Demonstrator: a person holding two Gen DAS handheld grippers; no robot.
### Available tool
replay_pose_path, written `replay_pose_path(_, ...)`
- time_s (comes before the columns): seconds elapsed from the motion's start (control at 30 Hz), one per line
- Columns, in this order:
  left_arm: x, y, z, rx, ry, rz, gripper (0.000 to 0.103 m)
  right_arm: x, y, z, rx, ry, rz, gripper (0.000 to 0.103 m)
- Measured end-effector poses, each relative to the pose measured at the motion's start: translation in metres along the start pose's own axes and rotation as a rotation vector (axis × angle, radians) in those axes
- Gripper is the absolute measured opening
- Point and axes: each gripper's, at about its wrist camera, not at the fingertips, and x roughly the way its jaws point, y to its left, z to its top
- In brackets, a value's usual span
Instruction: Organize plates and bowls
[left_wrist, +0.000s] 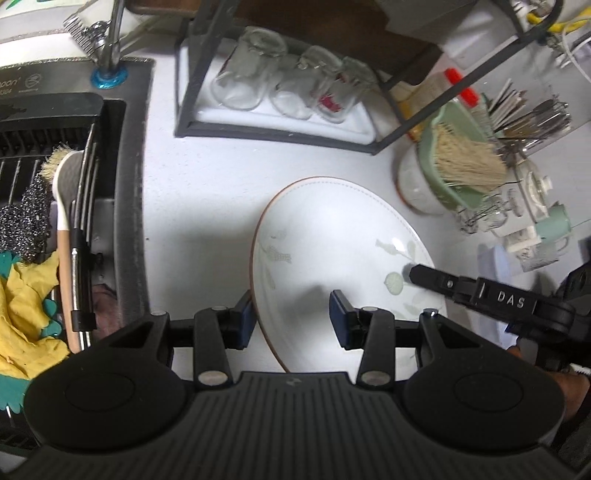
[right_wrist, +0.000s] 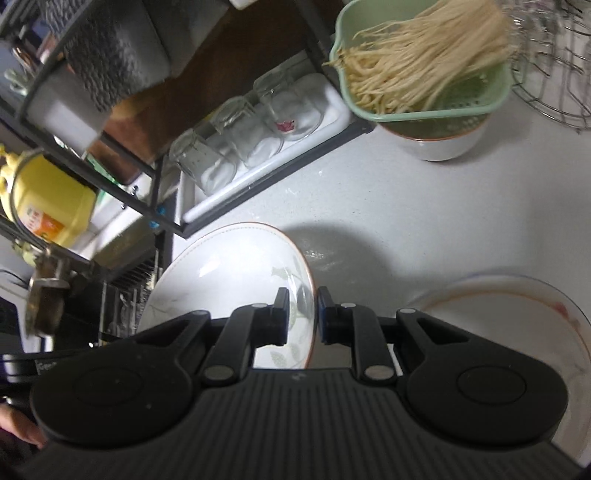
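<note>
- We see the white counter (left_wrist: 207, 192) w/ open room in the middle; the sink (left_wrist: 122, 206) w/ its dark rim bounds it on the left in the left wrist view, and the black rack (left_wrist: 280, 133) holding upturned glasses (left_wrist: 243, 77) closes the far side.
- Far right corner is crowded: a white bowl (right_wrist: 439, 142) w/ a green strainer (right_wrist: 421, 96) of noodles sitting on it, wire basket and cutlery behind.
- Big white plate (left_wrist: 332, 251), brown rim and leaf print, is tilted, its far edge near the rack's front bar. Open counter lies between plate and bowl.
- A second plate (right_wrist: 517, 317), reddish smears on it, lies flat on the counter to the right in the right wrist view, just beside the big one.
- Left gripper (left_wrist: 291, 319) is partly open and straddles the big plate's left rim: one finger outside the edge, the other over the plate's face. Pads don't look pressed on; can't tell if they touch.
- Right gripper (right_wrist: 303, 314) is nearly closed, pinching the big plate's right rim between its pads; its finger also shows lying on the plate's face in the left wrist view.
</note>
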Motion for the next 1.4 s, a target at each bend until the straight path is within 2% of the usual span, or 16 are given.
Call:
replay_pose_path(0.13,-0.006,-0.006,-0.003,-0.007,0.003,-0.030,0.048,-0.018,-0.004,-0.006,0.013,-0.016,0.003,0.018)
replay_pose_path(0.63,-0.010,-0.054,-0.029,0.043,0.024,-0.059,0.048,-0.072,-0.034,-0.026,0.049,-0.076,0.015,0.018)
replay_pose_path(0.93,0.004,-0.087,-0.054,-0.007,0.046,-0.068,0.048,-0.096,-0.072,-0.029,0.062,-0.061,0.043,0.018)
replay_pose_path(1.17,0.018,-0.102,-0.071,-0.005,0.072,-0.037,0.048,-0.104,-0.085,-0.029,0.007,-0.041,0.045,0.018)
replay_pose_path(1.27,0.026,-0.101,-0.075,-0.013,0.102,-0.044,0.048,-0.105,-0.087,-0.032,-0.039,-0.037,0.017,0.018)
replay_pose_path(1.4,0.036,-0.102,-0.079,-0.032,0.123,-0.009,0.048,-0.101,-0.091,-0.036,-0.073,-0.014,0.000,0.018)
